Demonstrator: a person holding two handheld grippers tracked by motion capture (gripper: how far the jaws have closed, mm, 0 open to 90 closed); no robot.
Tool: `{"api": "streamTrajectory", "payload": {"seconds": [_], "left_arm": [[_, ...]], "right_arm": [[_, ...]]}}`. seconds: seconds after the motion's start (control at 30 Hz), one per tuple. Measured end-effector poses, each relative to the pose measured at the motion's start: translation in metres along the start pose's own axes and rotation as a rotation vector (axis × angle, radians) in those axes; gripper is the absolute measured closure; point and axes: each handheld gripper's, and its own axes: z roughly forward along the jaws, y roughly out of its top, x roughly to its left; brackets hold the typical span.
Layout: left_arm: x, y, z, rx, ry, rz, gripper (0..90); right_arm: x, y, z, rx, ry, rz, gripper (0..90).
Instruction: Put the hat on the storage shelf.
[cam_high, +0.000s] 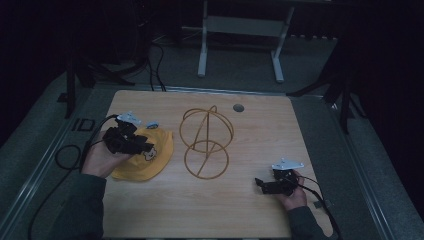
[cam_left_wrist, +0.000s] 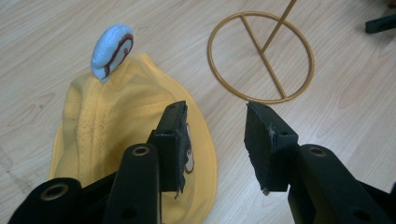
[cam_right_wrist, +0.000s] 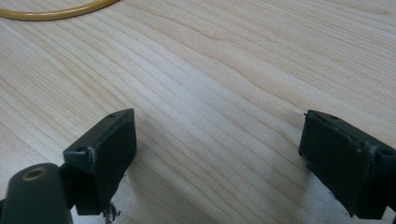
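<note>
Yellow cap (cam_left_wrist: 116, 126) lies flat on the counter (cam_high: 250, 210) directly beneath the left gripper (cam_left_wrist: 215, 140), whose parted fingers grip nothing, while the right gripper (cam_right_wrist: 217, 154), likewise open and empty, rests well apart beyond the wire stand (cam_high: 206, 142).

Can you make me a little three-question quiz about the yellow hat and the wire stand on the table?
1. True or false: the left gripper is squeezing the soft yellow fabric cap.
2. What lies nearest the cap's far edge? A) a red ball B) a small pale-blue patch with a brown curl C) a spoon
3. What sits in the middle of the light wooden table?

Key:
1. False: its jaws stand apart above the cap, with nothing pressed between them.
2. B
3. A golden wire stand of rings, between the cap and the right gripper, whose jaws are open over bare wood.
</note>
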Motion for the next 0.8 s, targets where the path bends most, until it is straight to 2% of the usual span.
{"api": "streamTrajectory", "payload": {"seconds": [0.3, 0.43, 0.8], "left_arm": [[0.003, 0.006, -0.005, 0.015, 0.039, 0.008, 53.3], [0.007, 0.008, -0.007, 0.018, 0.072, 0.006, 46.6], [0.014, 0.016, -0.009, 0.025, 0.09, -0.008, 43.2]], "right_arm": [[0.0, 0.0, 0.0, 0.0, 0.0, 0.0, 11.1], [0.0, 0.0, 0.0, 0.0, 0.0, 0.0, 11.1], [0.0, 0.0, 0.0, 0.0, 0.0, 0.0, 11.1]]}}
